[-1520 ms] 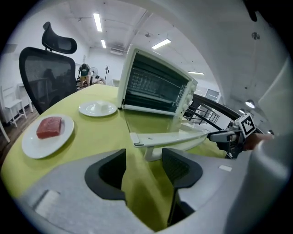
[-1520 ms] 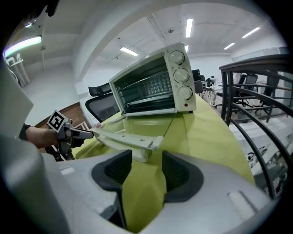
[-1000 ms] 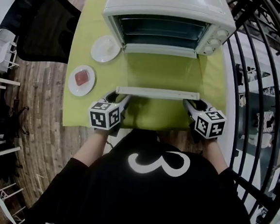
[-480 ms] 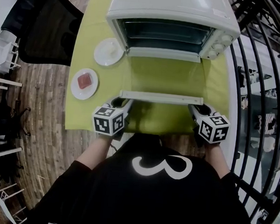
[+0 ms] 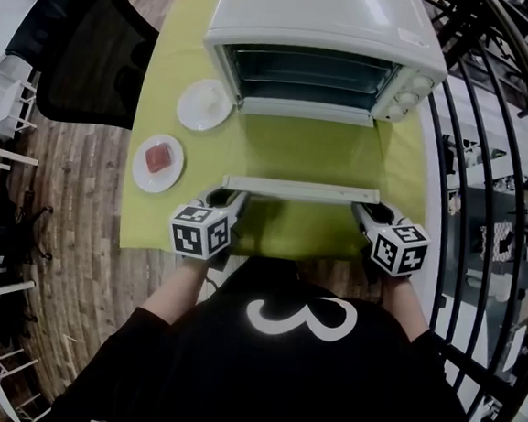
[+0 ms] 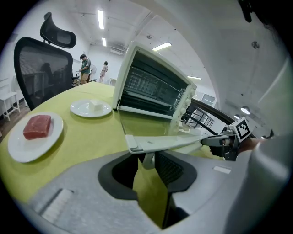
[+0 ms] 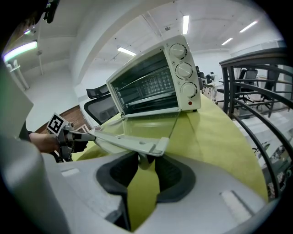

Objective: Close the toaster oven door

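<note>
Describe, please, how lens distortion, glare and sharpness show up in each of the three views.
Head view: fisheye bows the wooden floor planks; the toaster oven is sharp and evenly lit. Left gripper view: black vignetted corners, ceiling lights blow out, the door handle is crisp. Right gripper view: same vignette, the railing curves, a ceiling strip light glares.

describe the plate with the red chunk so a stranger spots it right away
Find the white toaster oven at the far end of the yellow-green table. Two small white plates sit left of its open door; take the nearer plate, by the table's left edge. It carries a red block, while the farther plate holds only something white.
</note>
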Demonstrator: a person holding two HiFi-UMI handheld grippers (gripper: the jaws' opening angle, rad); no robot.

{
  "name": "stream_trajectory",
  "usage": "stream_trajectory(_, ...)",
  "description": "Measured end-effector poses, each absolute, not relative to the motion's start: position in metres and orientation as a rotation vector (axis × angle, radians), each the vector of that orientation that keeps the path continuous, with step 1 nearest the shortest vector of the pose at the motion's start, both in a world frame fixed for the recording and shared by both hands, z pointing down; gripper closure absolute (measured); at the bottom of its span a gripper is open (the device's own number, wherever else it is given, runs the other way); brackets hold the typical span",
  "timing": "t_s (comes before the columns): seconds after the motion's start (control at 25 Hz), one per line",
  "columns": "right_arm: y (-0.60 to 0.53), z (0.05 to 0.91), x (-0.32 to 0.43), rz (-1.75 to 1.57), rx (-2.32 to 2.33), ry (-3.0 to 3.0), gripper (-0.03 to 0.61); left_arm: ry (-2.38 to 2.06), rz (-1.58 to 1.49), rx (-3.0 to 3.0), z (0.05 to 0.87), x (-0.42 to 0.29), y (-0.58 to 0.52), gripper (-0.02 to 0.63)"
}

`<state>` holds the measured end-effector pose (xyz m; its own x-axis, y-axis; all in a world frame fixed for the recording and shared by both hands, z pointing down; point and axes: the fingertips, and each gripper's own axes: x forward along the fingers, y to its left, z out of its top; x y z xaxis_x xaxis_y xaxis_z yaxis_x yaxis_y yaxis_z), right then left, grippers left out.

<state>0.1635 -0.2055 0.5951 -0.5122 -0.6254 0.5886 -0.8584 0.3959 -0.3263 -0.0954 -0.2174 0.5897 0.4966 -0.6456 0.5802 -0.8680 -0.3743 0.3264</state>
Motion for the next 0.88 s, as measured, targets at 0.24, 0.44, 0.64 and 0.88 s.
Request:
stream_trajectory(0.24, -0.207, 0.583, 0.164, 0.835, 1.297, -2.314, 0.460, -1.246, 0.495, 2.155, 0.577, -0.095, -0.219, 0.491)
stream_trajectory(0.44, -0.208, 0.569, 0.165, 0.807, 1.316, -2.343, 0.460, -1.275, 0.493, 2.189, 0.563, -0.095, -0.223, 0.495)
stream_trajectory(0.64, -0.209, 0.552, 0.165, 0.771, 1.336, -2.367, 0.460, -1.301, 0.482, 2.223, 0.545, -0.095, -0.225, 0.500)
stream_trajectory(0.88, -0.212, 0.533, 0.166, 0.751, 1.363, -2.397, 0.460, -1.337, 0.453, 2.250, 0.526, -0.095, -0.230, 0.505)
